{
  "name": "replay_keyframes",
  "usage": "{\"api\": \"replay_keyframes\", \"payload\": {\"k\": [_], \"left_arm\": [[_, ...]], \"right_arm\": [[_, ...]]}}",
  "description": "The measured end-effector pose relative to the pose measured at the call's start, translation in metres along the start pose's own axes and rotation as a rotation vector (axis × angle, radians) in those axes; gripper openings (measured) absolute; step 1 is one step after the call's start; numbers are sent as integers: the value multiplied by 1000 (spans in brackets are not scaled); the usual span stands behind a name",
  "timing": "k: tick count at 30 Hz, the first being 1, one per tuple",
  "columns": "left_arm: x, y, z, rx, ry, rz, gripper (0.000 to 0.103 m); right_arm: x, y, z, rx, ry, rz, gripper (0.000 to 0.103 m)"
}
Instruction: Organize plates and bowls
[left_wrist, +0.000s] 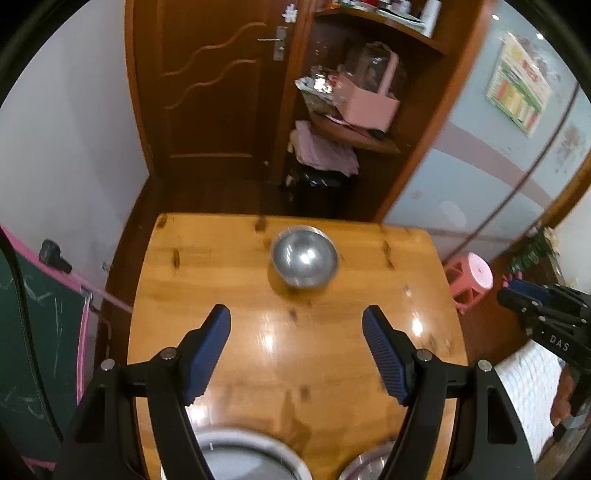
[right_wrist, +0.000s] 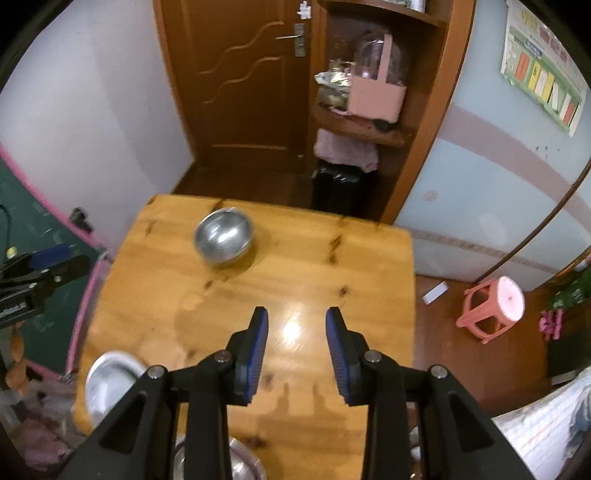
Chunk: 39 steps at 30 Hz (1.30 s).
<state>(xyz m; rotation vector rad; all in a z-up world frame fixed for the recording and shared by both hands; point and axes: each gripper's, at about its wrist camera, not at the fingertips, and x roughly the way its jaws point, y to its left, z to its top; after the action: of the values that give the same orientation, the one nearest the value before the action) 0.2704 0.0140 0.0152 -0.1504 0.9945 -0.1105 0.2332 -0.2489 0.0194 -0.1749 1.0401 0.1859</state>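
Observation:
A steel bowl (left_wrist: 304, 256) sits on the far part of the wooden table (left_wrist: 207, 280); it also shows in the right wrist view (right_wrist: 224, 236). My left gripper (left_wrist: 296, 314) is open and empty, above the table short of the bowl. A steel plate (left_wrist: 243, 458) and a second steel dish (left_wrist: 364, 467) lie at the near edge under it. My right gripper (right_wrist: 296, 314) is open and empty over the table's middle. In the right wrist view a steel plate (right_wrist: 110, 380) lies near left and another dish (right_wrist: 240, 465) lies below the fingers.
A wooden door (left_wrist: 210, 85) and a shelf with a pink box (left_wrist: 369, 107) stand behind the table. A pink stool (right_wrist: 495, 310) stands on the floor at right. A green chalkboard (left_wrist: 37, 332) stands at left. The right gripper shows at the right edge (left_wrist: 546, 310).

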Motion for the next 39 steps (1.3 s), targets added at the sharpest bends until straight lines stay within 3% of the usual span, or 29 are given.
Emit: {"api": "replay_keyframes", "payload": {"k": [6, 13, 19, 26, 30, 32, 33, 34, 37, 39], "left_arm": [[89, 23, 36, -130, 15, 5, 72], [193, 45, 24, -273, 112, -21, 70], [235, 51, 13, -347, 130, -62, 70], [265, 53, 2, -393, 146, -97, 69], [273, 56, -4, -423, 150, -123, 56], [274, 56, -4, -423, 154, -132, 45], [275, 55, -5, -419, 160, -137, 43], [276, 56, -5, -416, 166, -143, 37], [277, 55, -6, -416, 188, -162, 21], [274, 53, -7, -416, 198, -163, 19]], "right_arm": [[74, -4, 45, 47, 82, 27, 33], [153, 13, 64, 85, 182, 128, 33], [204, 35, 72, 104, 228, 193, 33], [242, 46, 73, 142, 254, 207, 33], [257, 49, 73, 157, 268, 211, 32], [261, 52, 73, 155, 264, 215, 22], [263, 53, 73, 153, 266, 219, 12], [264, 54, 73, 151, 273, 231, 10], [263, 55, 73, 158, 282, 230, 9], [260, 54, 71, 162, 288, 228, 8]]}}
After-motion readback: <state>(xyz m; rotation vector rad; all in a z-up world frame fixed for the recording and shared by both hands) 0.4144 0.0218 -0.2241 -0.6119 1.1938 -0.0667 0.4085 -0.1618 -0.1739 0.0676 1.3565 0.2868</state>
